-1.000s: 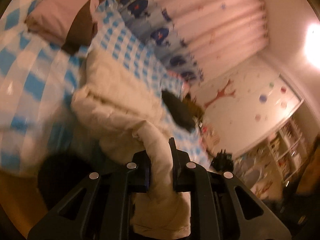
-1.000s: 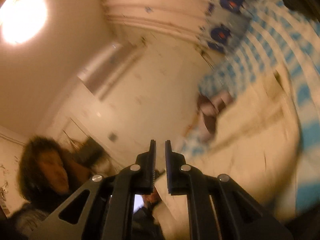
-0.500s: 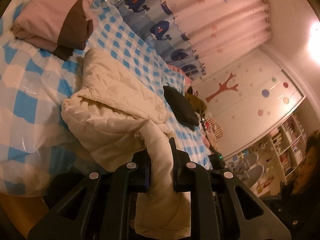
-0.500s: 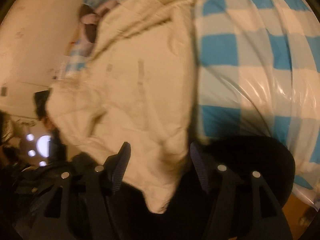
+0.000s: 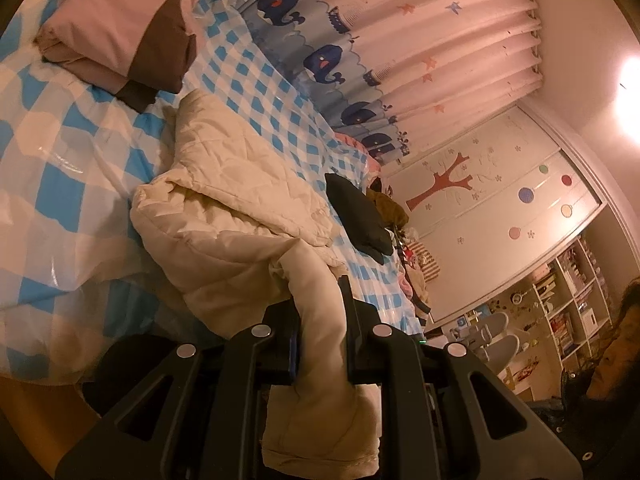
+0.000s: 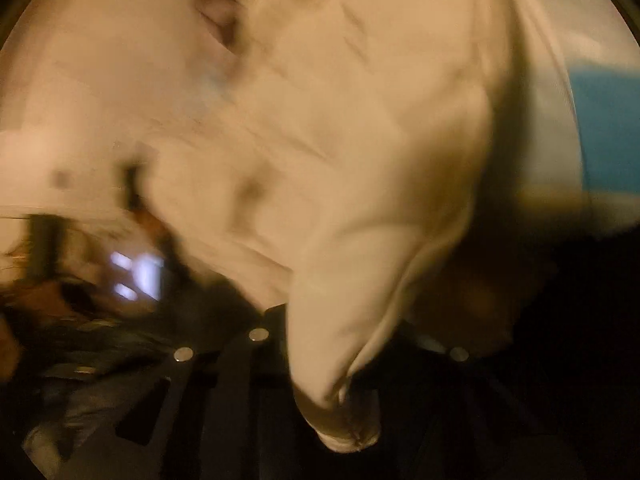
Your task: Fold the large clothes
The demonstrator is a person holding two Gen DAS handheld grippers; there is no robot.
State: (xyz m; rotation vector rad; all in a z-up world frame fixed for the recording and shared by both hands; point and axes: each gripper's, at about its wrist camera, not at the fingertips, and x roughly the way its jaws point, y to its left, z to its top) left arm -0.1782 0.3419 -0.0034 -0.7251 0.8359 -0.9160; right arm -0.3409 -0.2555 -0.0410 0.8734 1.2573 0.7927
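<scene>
A cream quilted jacket [image 5: 232, 200] lies crumpled on the bed. My left gripper [image 5: 320, 304] is shut on one of its sleeves, and the cuff hangs down between the jaws toward the camera. In the blurred right wrist view the same jacket [image 6: 320, 140] fills the picture. My right gripper [image 6: 332, 340] is closing its jaws with a fold of the cream cloth between them, and the cloth looks pinched. That fold hides the right gripper's fingertips.
The bed has a blue-and-white checked cover [image 5: 52, 152]. A folded pink and brown garment [image 5: 132, 28] lies at its far end, and a black garment [image 5: 356, 212] lies beside the jacket. Whale-print curtains [image 5: 400, 40], a wardrobe [image 5: 500, 208] and shelves [image 5: 568, 300] stand beyond. A person [image 5: 616, 356] is at the right edge.
The right gripper swung down from facing the wall and ceiling onto the jacket, opened wide over it, then closed on a fold. The left gripper kept its hold and hardly moved.
</scene>
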